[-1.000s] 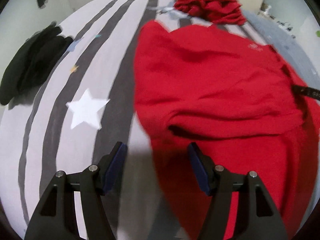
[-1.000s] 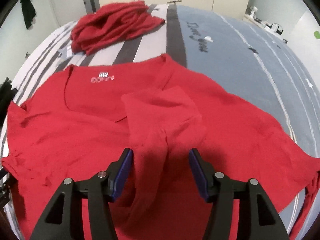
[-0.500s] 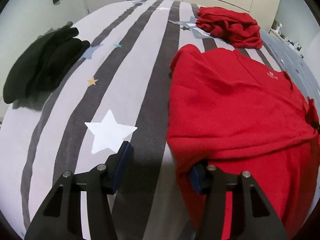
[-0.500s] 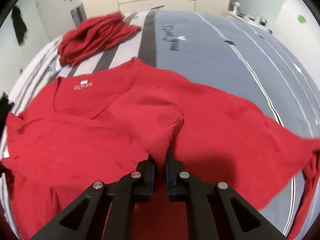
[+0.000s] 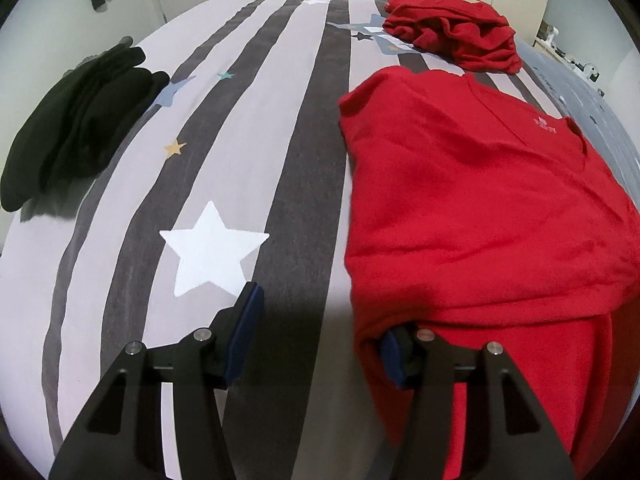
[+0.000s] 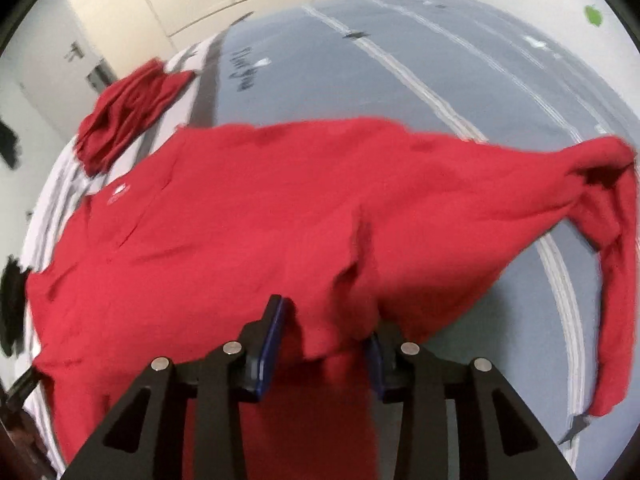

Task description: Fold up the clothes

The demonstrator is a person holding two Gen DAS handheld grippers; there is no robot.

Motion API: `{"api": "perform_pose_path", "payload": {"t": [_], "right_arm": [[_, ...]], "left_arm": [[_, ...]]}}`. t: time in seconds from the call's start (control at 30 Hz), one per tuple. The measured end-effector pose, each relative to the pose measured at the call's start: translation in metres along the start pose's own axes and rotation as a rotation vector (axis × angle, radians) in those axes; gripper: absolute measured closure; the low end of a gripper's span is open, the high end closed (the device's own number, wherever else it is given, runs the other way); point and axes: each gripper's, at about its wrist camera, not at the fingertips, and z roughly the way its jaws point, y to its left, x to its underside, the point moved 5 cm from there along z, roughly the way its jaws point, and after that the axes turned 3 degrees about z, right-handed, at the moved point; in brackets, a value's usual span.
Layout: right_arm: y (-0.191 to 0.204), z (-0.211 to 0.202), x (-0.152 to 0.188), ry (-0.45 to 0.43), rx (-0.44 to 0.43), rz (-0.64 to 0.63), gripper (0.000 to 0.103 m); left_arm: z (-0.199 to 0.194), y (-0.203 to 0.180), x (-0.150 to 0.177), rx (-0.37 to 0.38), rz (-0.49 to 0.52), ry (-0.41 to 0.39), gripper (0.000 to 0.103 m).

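So the bright red V-neck knit top [image 5: 472,216] is lying flat on the bed, neckline pointing toward 1 o'clock, little pale logo just inside the collar. Its left side is already folded in, giving a straight edge running 12 to 6. In the right wrist view the other sleeve [image 6: 600,208] trails out toward 3 o'clock. A second crumpled red garment [image 5: 452,32] sits bunched up at 12, apart from the top.

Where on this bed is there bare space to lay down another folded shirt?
The striped cover is bare between the black clothes and the red shirt. The grey cover beyond the shirt is bare too. The far end by the red pile is crowded.
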Motion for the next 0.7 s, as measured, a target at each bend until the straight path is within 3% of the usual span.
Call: {"api": "perform_pose_path", "payload": {"t": [0.07, 0.2, 0.33, 0.43, 0.53, 0.63, 0.7], "right_arm": [[-0.012, -0.004, -0.009, -0.011, 0.028, 0.023, 0.069], [-0.030, -0.016, -0.022, -0.064, 0.109, 0.010, 0.069], [-0.028, -0.017, -0.028, -0.074, 0.080, -0.020, 0.069], [-0.009, -0.010, -0.027, -0.065, 0.035, -0.087, 0.069], [0.014, 0.008, -0.025, -0.040, 0.024, -0.148, 0.069], [0.021, 0.027, -0.020, -0.005, 0.038, -0.151, 0.069], [0.019, 0.030, -0.022, -0.003, 0.030, -0.138, 0.069]], "left_arm": [[-0.010, 0.001, 0.003, 0.028, -0.009, -0.002, 0.051], [-0.047, -0.002, 0.001, 0.072, 0.024, -0.084, 0.051], [-0.066, -0.002, -0.013, 0.149, 0.017, -0.117, 0.047], [-0.055, -0.010, -0.015, 0.194, 0.068, -0.053, 0.047], [-0.031, -0.005, 0.002, 0.030, 0.182, 0.047, 0.047], [-0.016, 0.010, 0.026, 0.068, 0.125, 0.133, 0.043], [-0.022, 0.015, 0.030, 0.079, 0.097, 0.110, 0.041]]}}
